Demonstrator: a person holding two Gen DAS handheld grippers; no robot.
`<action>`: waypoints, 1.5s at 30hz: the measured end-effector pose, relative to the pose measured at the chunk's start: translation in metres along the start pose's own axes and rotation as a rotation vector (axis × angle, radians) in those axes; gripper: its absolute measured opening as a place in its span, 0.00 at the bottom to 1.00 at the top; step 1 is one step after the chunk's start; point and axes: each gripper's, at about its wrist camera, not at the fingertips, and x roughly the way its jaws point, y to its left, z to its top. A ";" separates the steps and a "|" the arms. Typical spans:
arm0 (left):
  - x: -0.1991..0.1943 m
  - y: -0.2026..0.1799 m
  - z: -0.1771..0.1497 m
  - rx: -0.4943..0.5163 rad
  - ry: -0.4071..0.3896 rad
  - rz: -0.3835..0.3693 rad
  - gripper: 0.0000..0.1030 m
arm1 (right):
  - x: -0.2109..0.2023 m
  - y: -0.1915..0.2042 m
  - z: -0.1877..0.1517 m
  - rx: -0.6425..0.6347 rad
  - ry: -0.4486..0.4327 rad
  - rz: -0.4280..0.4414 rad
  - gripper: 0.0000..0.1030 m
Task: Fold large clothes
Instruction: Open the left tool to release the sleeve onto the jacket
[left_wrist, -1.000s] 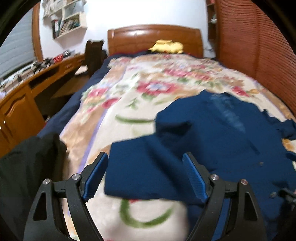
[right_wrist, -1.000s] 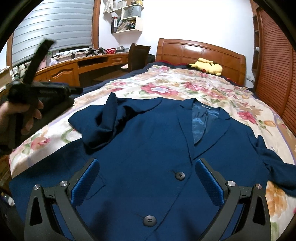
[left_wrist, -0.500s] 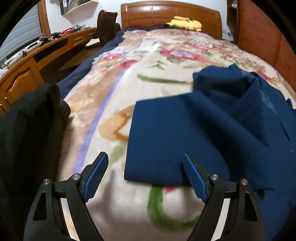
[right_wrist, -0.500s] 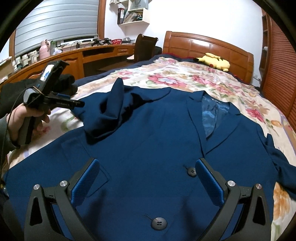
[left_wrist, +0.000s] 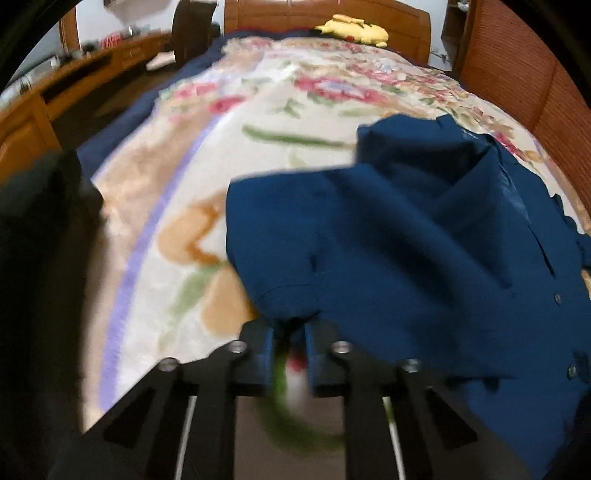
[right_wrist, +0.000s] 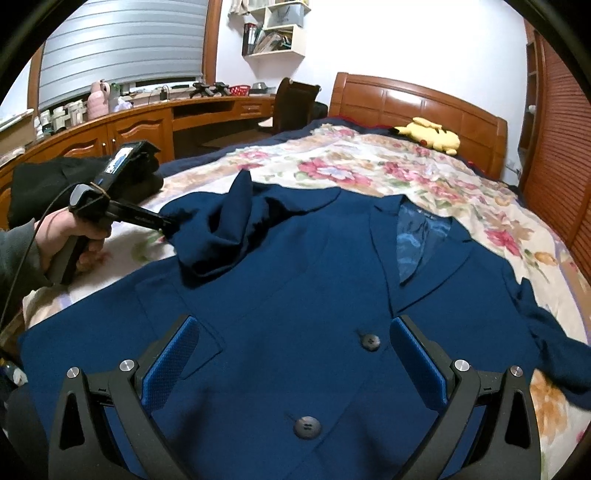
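A navy blue blazer (right_wrist: 295, 288) lies front-up on the floral bedspread (right_wrist: 369, 173), buttons and lapels showing. Its left sleeve (right_wrist: 221, 229) is bunched and folded over the chest. My left gripper (left_wrist: 290, 332) is shut on the sleeve's cuff edge (left_wrist: 288, 306); in the right wrist view it (right_wrist: 170, 223) shows gripping the sleeve end at the jacket's left. My right gripper (right_wrist: 295, 354) is open and empty, hovering above the jacket's lower front near the buttons (right_wrist: 371, 341). The right sleeve (right_wrist: 554, 343) trails off to the right.
A black garment (left_wrist: 40, 240) lies at the bed's left edge. A yellow plush toy (right_wrist: 428, 134) rests by the wooden headboard (right_wrist: 406, 103). A wooden desk (right_wrist: 147, 122) and chair (right_wrist: 295, 99) stand to the left, a slatted wooden wardrobe (right_wrist: 561, 147) to the right.
My left gripper was open and moving toward the sleeve end; now it has closed on the cuff. My right gripper stayed open, drifting slightly nearer the jacket.
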 end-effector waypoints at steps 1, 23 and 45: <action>-0.011 -0.008 0.004 0.015 -0.029 0.008 0.11 | -0.002 -0.002 -0.001 0.000 -0.001 -0.002 1.00; -0.161 -0.246 0.034 0.344 -0.365 -0.293 0.09 | -0.052 -0.087 -0.027 0.144 0.006 -0.202 0.96; -0.146 -0.212 -0.058 0.277 -0.430 -0.255 0.74 | -0.044 -0.095 -0.017 0.210 -0.006 -0.168 0.89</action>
